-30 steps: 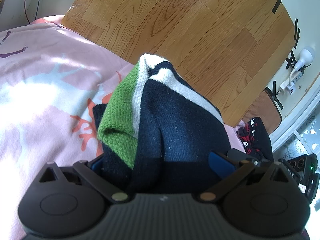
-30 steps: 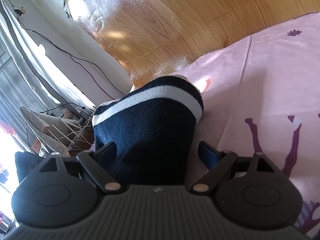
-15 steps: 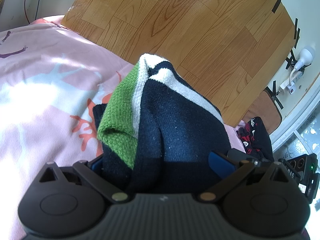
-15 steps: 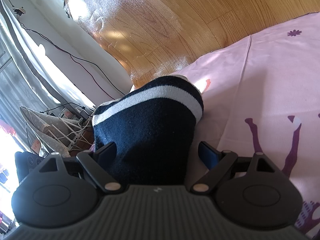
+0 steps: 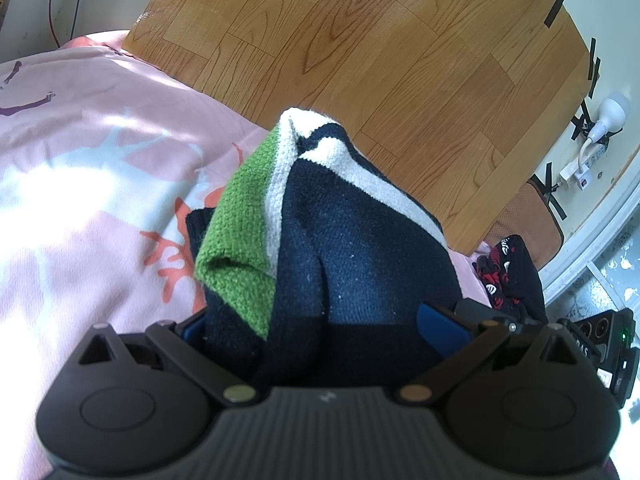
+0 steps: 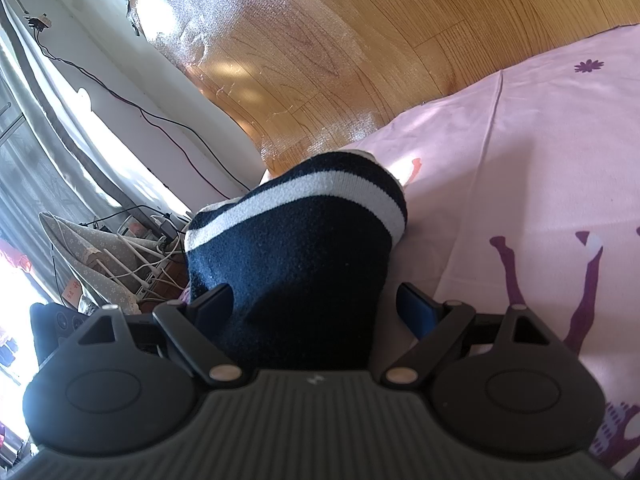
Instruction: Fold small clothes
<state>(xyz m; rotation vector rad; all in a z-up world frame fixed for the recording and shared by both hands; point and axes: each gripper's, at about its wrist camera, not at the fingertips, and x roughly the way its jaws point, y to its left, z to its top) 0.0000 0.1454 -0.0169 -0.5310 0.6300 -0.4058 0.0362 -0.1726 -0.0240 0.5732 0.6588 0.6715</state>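
A small navy knit garment (image 5: 352, 248) with white and green stripes fills the space between my left gripper's (image 5: 320, 320) wide-apart jaws, bunched up over the pink bedsheet (image 5: 100, 184). In the right wrist view the same navy garment (image 6: 296, 256) with a white stripe lies between my right gripper's (image 6: 316, 304) wide-apart jaws. The fingertips (image 6: 416, 308) are mostly hidden by the cloth, and the frames do not show a pinch on it.
The pink printed sheet (image 6: 540, 168) ends at a wooden floor (image 5: 380, 60). A black and red patterned cloth (image 5: 512, 272) lies at the bed's right edge. Cables and a power strip (image 6: 152, 240) lie on the floor by the window.
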